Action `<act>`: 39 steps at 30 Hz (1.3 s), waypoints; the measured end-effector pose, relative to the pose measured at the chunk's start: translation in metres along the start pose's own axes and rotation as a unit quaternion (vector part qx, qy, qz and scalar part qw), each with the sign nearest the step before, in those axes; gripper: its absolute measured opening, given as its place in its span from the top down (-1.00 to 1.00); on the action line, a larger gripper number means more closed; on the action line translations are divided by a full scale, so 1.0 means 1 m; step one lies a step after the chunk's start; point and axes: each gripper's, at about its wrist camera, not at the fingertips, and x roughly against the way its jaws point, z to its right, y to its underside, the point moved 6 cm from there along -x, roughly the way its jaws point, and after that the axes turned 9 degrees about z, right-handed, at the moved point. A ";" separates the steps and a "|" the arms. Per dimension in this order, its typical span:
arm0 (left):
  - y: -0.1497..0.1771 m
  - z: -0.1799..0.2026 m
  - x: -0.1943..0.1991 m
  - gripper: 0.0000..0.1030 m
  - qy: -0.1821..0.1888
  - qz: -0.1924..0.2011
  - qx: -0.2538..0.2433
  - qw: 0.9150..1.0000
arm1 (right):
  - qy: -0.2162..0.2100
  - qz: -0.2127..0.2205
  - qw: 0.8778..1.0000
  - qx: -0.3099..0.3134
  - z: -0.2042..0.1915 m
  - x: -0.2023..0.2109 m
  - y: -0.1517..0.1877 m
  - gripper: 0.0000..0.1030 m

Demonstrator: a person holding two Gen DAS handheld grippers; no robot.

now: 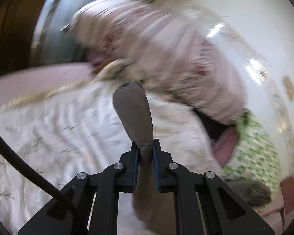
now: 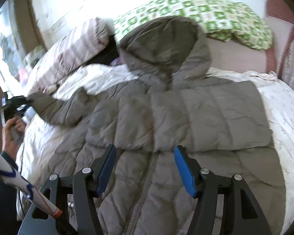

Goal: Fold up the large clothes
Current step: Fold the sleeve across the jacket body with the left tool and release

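A grey hooded puffer jacket (image 2: 166,117) lies front-up on a bed covered by a white quilted bedspread (image 2: 284,107), its hood (image 2: 162,45) pointing toward a green-and-white patterned pillow (image 2: 205,13) and a pink striped pillow (image 2: 78,45) at the head of the bed. One sleeve already lies folded flat across the chest on the right side of the right wrist view; the other sleeve (image 2: 54,107) stretches out to the left.

The left gripper (image 1: 145,152) is clamped tight on the cuff end of that sleeve, grey fabric bunched between its blue pads, and the person's hand (image 2: 9,133) works its handle at the left edge of the right wrist view. The left wrist view is badly smeared. The right gripper (image 2: 145,168) hangs about halfway open over the jacket's lower front near the zip (image 2: 145,186), with nothing in it.

The jacket looks light for its bulk, soft and springy; its padding will likely resist creasing and puff back, and the smooth shell may slip. The cuff is a sound hold for the sleeve. For the body fold, the hem corners or a stitched seam would probably grip better than a padded panel.
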 end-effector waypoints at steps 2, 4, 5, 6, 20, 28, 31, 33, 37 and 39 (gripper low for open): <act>-0.003 0.040 0.021 0.76 0.036 0.010 -0.027 0.999 | 0.016 0.016 1.000 -0.021 0.015 0.008 -0.008 -0.28; 0.004 0.098 0.053 0.76 0.088 0.022 -0.072 0.993 | 0.030 0.031 0.998 -0.041 0.030 0.017 -0.015 -0.29; 0.012 0.124 0.067 0.76 0.112 0.024 -0.094 0.989 | 0.039 0.038 0.997 -0.051 0.038 0.022 -0.018 -0.29; 0.025 0.150 0.080 0.76 0.137 0.020 -0.112 0.984 | 0.046 0.044 0.996 -0.060 0.045 0.026 -0.021 -0.29; 0.401 0.281 0.073 0.74 0.191 -0.289 -0.367 0.863 | 0.094 0.093 0.978 -0.162 0.127 0.063 -0.042 -0.29; 0.359 0.297 0.129 -0.38 0.212 -0.221 -0.363 0.880 | -0.016 0.028 0.971 -0.235 0.123 0.028 -0.029 -0.35; 0.302 0.282 0.148 -0.43 0.194 -0.160 -0.327 0.911 | -0.060 -0.011 0.968 -0.243 0.101 0.006 -0.017 -0.35; 0.266 0.255 0.148 -0.58 0.161 -0.118 -0.295 0.934 | -0.079 -0.026 0.962 -0.258 0.093 -0.006 -0.011 -0.35; 0.222 0.183 0.105 -0.62 0.075 -0.096 -0.251 0.960 | -0.084 -0.040 0.955 -0.281 0.089 -0.026 -0.002 -0.35; 0.211 0.153 0.080 -0.62 0.045 -0.109 -0.229 0.966 | -0.084 -0.049 0.951 -0.293 0.088 -0.033 0.002 -0.35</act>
